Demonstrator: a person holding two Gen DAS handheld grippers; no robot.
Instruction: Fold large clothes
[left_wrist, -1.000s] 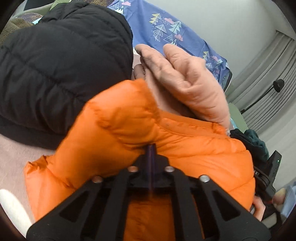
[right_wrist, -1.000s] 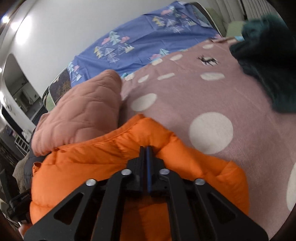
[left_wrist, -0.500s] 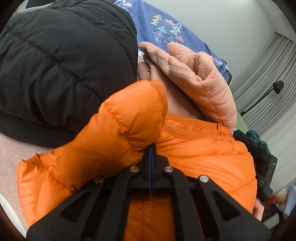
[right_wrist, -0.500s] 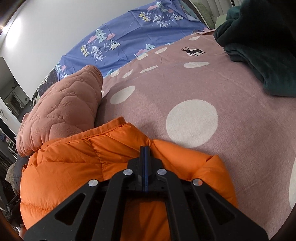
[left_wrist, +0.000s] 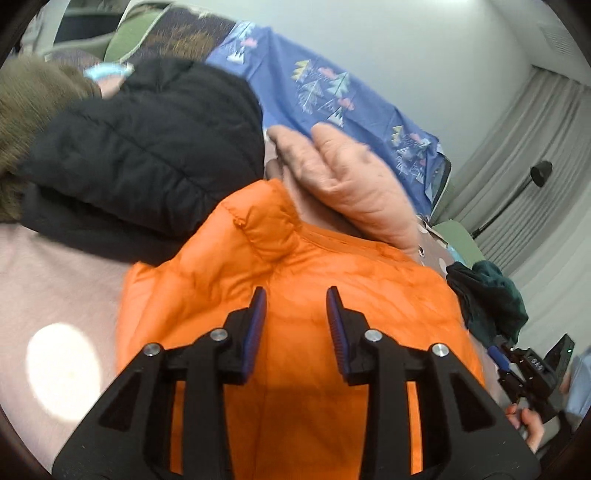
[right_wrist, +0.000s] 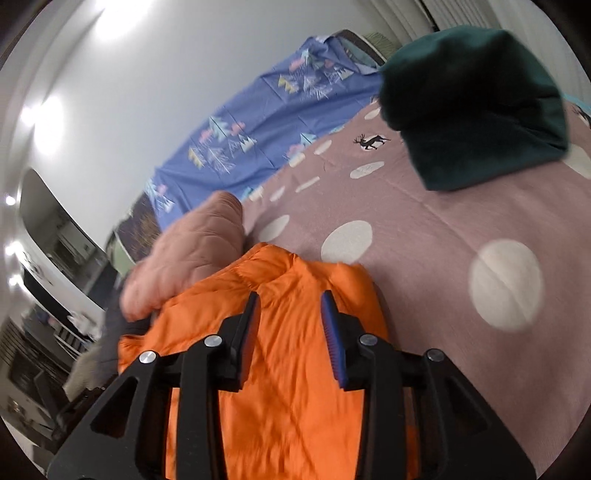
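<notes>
left gripper (left_wrist: 295, 306): jaws just opened, standing narrowly apart over the orange puffer jacket (left_wrist: 314, 369), pads clear of the fabric, nothing pinched
right gripper (right_wrist: 290, 310): same, jaws just opened, narrow gap, jacket below them, no grip
orange puffer jacket: bunched in a folded heap on the pink dotted bedspread (right_wrist: 424, 229)
black jacket (left_wrist: 140, 147): touching its far-left side
salmon quilted jacket (left_wrist: 354, 184): against its far edge
dark green garment (right_wrist: 476, 103): well apart, toward bed's far right
blue patterned sheet (right_wrist: 258, 129): along the wall side
</notes>
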